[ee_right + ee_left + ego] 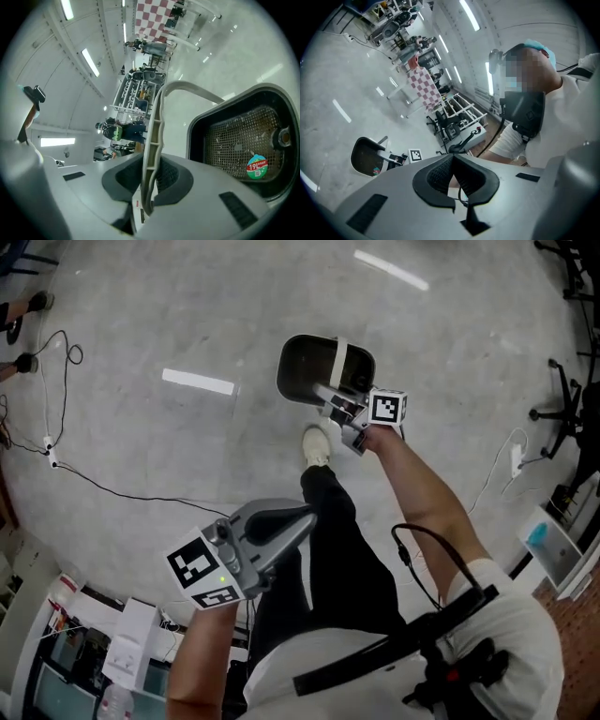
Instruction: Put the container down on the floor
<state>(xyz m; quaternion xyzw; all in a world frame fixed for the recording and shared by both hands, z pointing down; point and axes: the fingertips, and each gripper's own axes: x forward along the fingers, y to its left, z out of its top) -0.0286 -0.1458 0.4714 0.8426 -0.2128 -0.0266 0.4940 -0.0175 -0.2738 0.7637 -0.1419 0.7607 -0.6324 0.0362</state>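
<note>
The right tool (150, 176) is clenched on the pale handle (154, 136) of the dark container (323, 371), which sits in the upper centre of the head view, just beyond the person's shoe (319, 443). Whether it touches the floor (187, 324) I cannot tell. The left tool (298, 518), at lower left, is clenched on nothing.

One container (309, 371) is here, with one handle (339, 357) and one round sticker (257, 167) inside. There are two grippers, the left gripper (302, 519) and the right gripper (330, 396), and two marker cubes, the left cube (202, 570) and the right cube (387, 407). One white shoe (318, 442) shows, with one black cable (122, 493) and one white cable (489, 474) on the floor (187, 315).
</note>
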